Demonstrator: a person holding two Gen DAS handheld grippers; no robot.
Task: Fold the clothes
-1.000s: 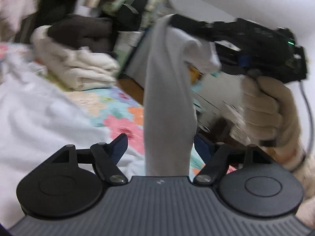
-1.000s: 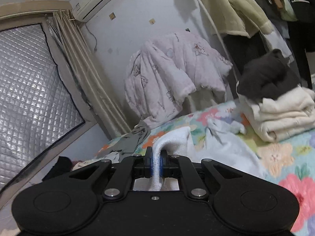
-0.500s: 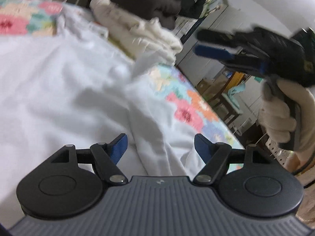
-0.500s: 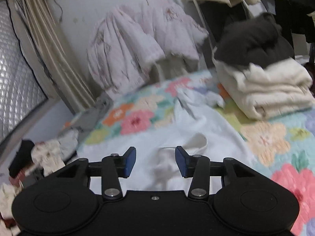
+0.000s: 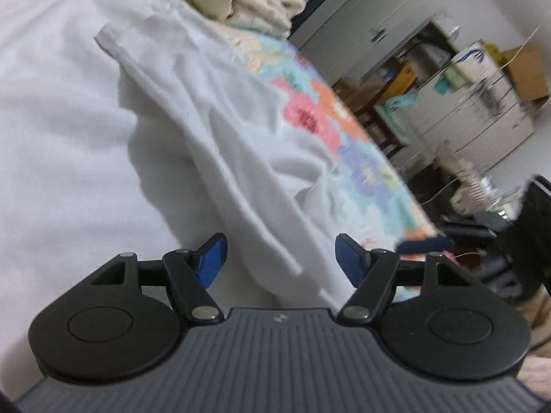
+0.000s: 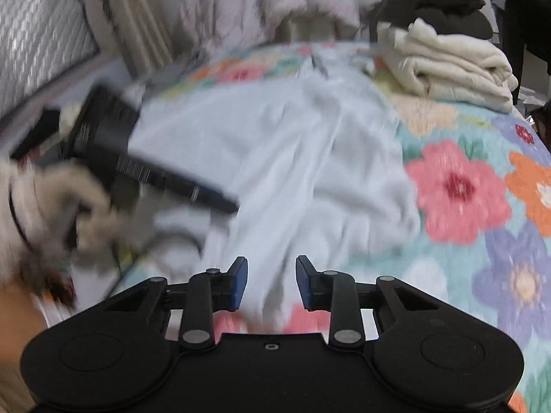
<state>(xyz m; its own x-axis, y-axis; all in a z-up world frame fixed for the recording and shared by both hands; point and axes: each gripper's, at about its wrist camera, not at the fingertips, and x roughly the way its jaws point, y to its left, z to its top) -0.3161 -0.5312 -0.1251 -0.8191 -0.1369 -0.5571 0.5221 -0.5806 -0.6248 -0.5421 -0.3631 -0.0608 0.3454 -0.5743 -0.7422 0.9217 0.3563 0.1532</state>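
While both sets of fingers stand spread and grasp nothing, the white fleece garment [image 6: 292,144] lies spread and wrinkled on the bed with the floral quilted cover [image 6: 482,206]. The left gripper [image 5: 280,258] hovers low over a long raised fold of the garment; blue pads well apart, cloth between them but not pinched. The right gripper [image 6: 271,282] sits at the garment's near edge, blue pads apart, nothing held. In the right wrist view the left gripper shows motion-blurred at left, gripped by a hand in a beige glove [image 6: 69,206].

Bed: stack of folded cream fleece clothes [image 6: 447,65] at the far right corner, dark brown garment [image 6: 434,3] on top of it. Garment is near the stack, contact unclear.

Room: pale pink padded jacket [image 6: 248,3] draped behind the bed, beige curtain [image 6: 131,10], quilted silver window cover [image 6: 38,34]. Left wrist view: grey wardrobe [image 5: 361,24], cluttered white drawer unit [image 5: 482,113], cardboard box [image 5: 527,69], all blurred.
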